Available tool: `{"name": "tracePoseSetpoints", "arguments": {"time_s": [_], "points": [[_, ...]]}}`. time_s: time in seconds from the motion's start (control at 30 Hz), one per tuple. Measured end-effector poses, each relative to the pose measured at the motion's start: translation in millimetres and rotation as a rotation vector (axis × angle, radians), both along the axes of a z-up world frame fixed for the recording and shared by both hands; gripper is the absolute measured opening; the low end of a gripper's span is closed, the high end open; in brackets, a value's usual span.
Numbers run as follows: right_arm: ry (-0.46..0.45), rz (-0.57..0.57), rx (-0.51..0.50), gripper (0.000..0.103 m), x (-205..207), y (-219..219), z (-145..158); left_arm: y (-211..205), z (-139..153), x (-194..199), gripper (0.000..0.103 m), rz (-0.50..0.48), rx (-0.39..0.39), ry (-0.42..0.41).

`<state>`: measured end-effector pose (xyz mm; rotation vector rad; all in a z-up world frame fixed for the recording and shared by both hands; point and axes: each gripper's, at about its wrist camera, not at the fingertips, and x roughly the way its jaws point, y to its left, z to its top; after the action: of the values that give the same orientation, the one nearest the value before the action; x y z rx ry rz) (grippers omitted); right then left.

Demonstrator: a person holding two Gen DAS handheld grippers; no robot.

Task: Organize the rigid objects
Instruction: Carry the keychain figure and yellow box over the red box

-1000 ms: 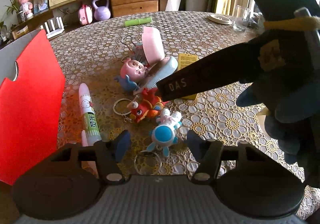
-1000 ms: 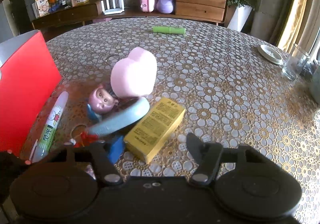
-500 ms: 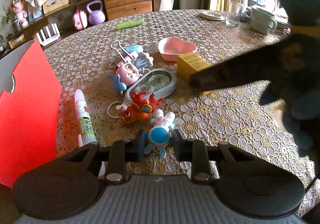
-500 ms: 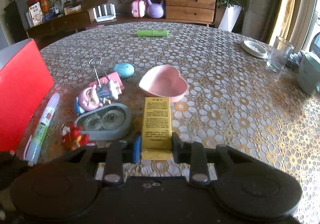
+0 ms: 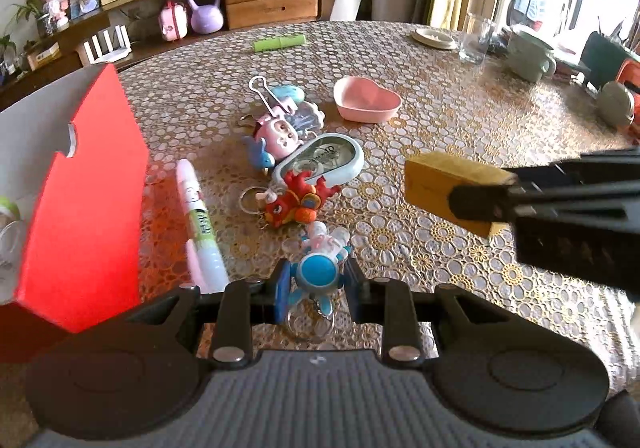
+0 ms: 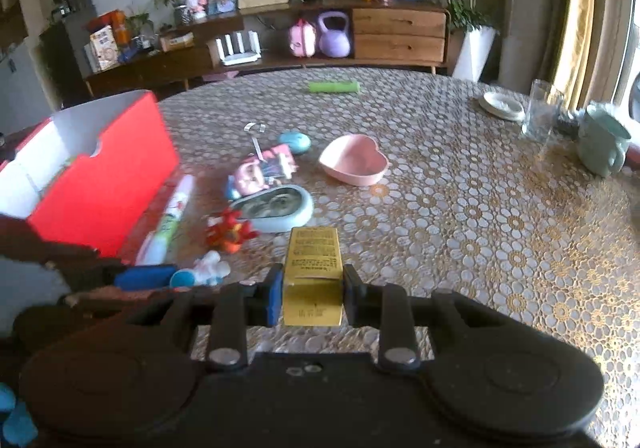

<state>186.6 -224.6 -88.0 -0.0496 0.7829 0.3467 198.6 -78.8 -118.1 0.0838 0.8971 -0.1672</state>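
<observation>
Yellow carton [image 6: 313, 276]: small rectangular box with printed text, held clear of the tablecloth at lower centre of the right wrist view. Right gripper [image 6: 311, 294] is pinched on its near end, pads flat on the two long side faces. Judged light and stiff, but thin card, so a hard squeeze could dent it. Flat faces give good purchase; the grip sits at one end, so the free end may sag or pivot.

Blue-and-white figure keychain [image 5: 320, 268]: lower centre of the left wrist view, between the pads of the left gripper [image 5: 318, 282], which are closed on its round blue body. Its ring [image 5: 310, 322] hangs below. Judged hard plastic, light, somewhat slippery on the curved body. The dangling ring may swing or snag.

Outward, mid-frame on the lace-pattern tablecloth [image 5: 460, 119]:
- red dragon keychain [image 5: 294, 201]
- pale blue oval case [image 5: 320, 161], just behind it
- pink pig figure [image 5: 278, 135]
- binder clip [image 5: 266, 93]
- pink heart dish [image 5: 366, 99], apart to the upper right
- white tube with a green label [image 5: 200, 219], beside the box

Red cardboard box [image 5: 80, 199]: left edge of frame, open at the top, probably the bin for these items.
</observation>
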Motion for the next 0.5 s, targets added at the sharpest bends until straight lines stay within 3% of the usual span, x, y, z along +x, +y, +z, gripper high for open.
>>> {"name": "tracePoseSetpoints", "arguments": {"time_s": [0.5], "points": [[-0.112,0.111,0.008,0.029,-45.9,37.5,62.9,51.0,67.5,-39.3,0.028,0.059,-0.09,-0.073]]}}
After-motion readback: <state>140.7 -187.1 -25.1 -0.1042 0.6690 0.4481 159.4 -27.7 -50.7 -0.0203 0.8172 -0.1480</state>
